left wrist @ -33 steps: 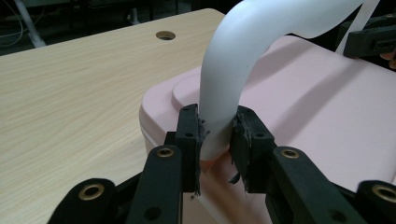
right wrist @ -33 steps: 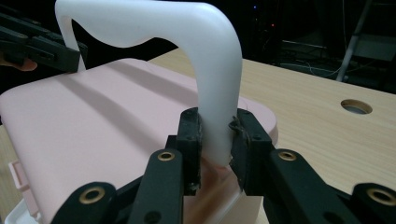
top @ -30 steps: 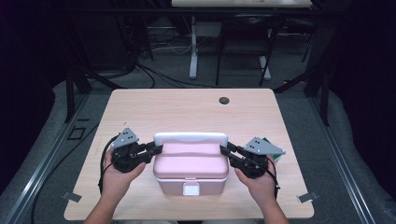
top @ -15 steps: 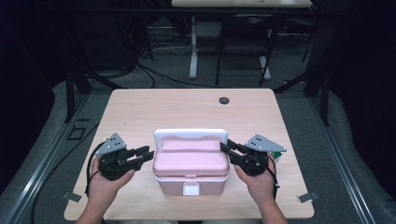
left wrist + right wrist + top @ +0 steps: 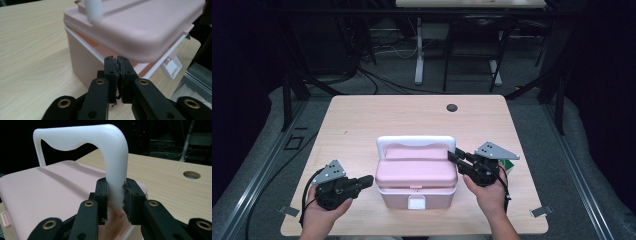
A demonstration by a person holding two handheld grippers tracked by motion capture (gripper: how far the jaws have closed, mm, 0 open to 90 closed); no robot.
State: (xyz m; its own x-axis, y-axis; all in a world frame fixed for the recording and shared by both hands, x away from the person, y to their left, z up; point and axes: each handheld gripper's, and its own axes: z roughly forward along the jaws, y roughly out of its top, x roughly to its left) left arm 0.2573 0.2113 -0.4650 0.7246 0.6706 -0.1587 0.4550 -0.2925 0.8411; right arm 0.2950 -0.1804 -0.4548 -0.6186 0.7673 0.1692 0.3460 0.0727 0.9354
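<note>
Light wooden table (image 5: 362, 125), pink lidded box (image 5: 417, 175) near front edge

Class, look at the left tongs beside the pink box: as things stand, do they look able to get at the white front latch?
Probably yes. The left tongs, shut and empty, sit off the pink box's left side, with bare table between them and the white latch. The right tongs grip the white handle well clear.

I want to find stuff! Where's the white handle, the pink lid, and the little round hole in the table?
white handle (image 5: 116, 165): right gripper view, its upright side post above the jaws.
pink lid (image 5: 417, 170): high view, middle of its top.
round hole (image 5: 452, 107): high view, its dark centre near the table's far edge.
</note>
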